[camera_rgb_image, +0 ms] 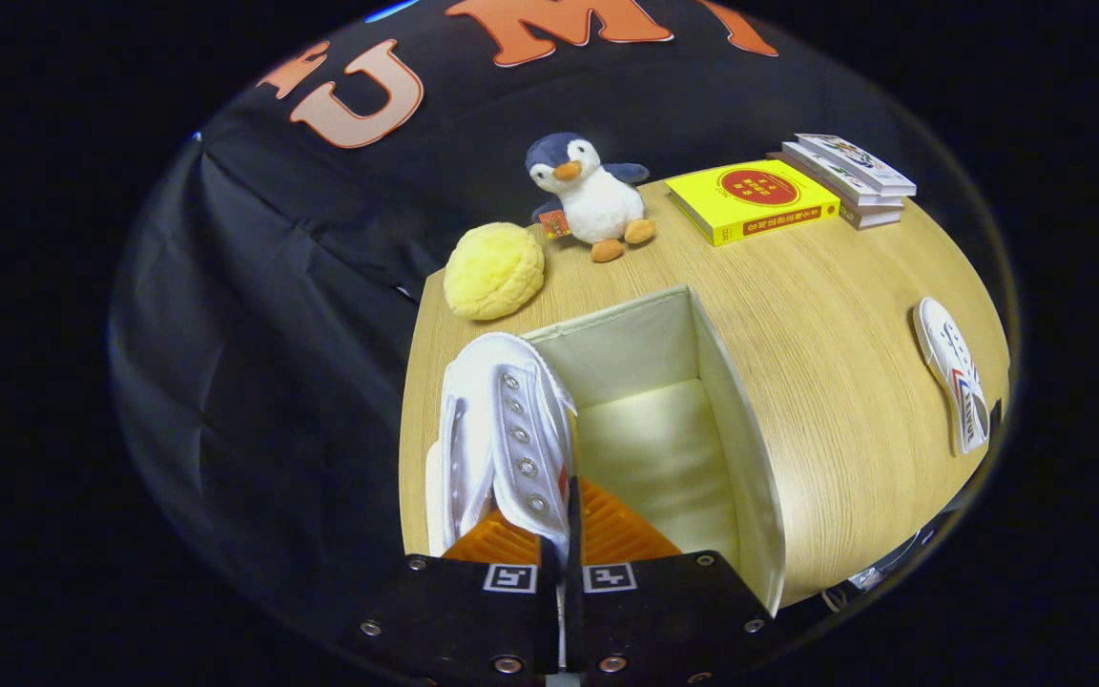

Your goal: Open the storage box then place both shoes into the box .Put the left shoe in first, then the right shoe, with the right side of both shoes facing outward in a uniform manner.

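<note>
- tool clamped on white shoe by its upper edge, so it hangs toe-down at open storage box left wall.
- second shoe lies on surface, well apart, waiting its turn.

**Shoe over open box**

A white lace-up shoe, clamped between the gripper's closed fingers, hangs over the left wall of the open cream storage box. The second shoe lies well right on the table.
</note>
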Demonstrator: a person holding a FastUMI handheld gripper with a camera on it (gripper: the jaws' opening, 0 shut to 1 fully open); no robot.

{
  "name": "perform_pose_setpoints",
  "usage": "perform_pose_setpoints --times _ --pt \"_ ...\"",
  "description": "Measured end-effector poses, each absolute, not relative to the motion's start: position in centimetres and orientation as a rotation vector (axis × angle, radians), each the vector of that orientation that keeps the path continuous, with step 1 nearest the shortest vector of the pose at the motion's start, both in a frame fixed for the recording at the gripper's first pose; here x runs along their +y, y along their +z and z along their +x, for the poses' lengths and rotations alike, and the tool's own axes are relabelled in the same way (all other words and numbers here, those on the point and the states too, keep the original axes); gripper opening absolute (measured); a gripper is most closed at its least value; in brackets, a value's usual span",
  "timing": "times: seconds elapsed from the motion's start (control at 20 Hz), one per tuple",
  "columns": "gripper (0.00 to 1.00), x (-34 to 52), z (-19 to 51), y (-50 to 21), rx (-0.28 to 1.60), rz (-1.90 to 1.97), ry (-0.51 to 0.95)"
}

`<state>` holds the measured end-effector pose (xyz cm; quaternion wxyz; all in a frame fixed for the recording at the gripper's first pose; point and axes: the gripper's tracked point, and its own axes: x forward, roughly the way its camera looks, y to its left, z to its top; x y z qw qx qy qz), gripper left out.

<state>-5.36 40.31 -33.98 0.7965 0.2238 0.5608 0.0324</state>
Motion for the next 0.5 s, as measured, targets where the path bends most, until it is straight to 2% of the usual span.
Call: perform_pose_setpoints --times 0.15,0.3,0.5 --pt "0.03 40.0 -6.1 -34.5 1.199 0.485 0.044" --pt "0.03 40.2 -8.6 -36.7 1.294 0.479 0.048" --pt "0.03 41.6 -7.9 -38.4 1.301 0.462 0.082"
